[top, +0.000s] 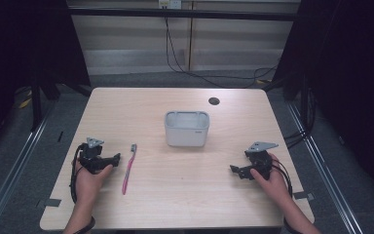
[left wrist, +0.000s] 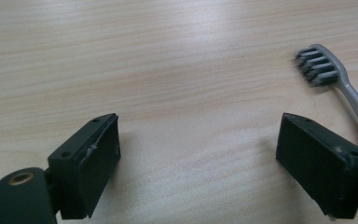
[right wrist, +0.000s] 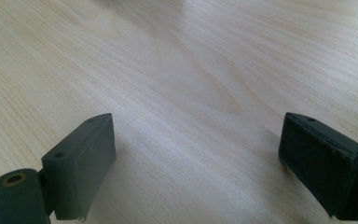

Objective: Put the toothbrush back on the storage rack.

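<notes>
A toothbrush (top: 128,168) with a pink handle and grey head lies flat on the wooden table (top: 175,204), left of centre. In the left gripper view the toothbrush (left wrist: 335,77) has its bristle head at the upper right, just beyond the right jaw. My left gripper (top: 113,158) rests at the table's left, open, jaws pointing toward the toothbrush with nothing between them; its jaws (left wrist: 198,163) stand wide apart over bare wood. A grey rectangular bin (top: 186,128) sits mid-table, upright. My right gripper (top: 233,169) is at the right, open and empty, low over the table (right wrist: 196,158).
A small dark round hole (top: 214,101) marks the table's far right part. Black cables (top: 185,63) trail on the floor behind the table. Metal rails (top: 9,165) run along both sides of the table.
</notes>
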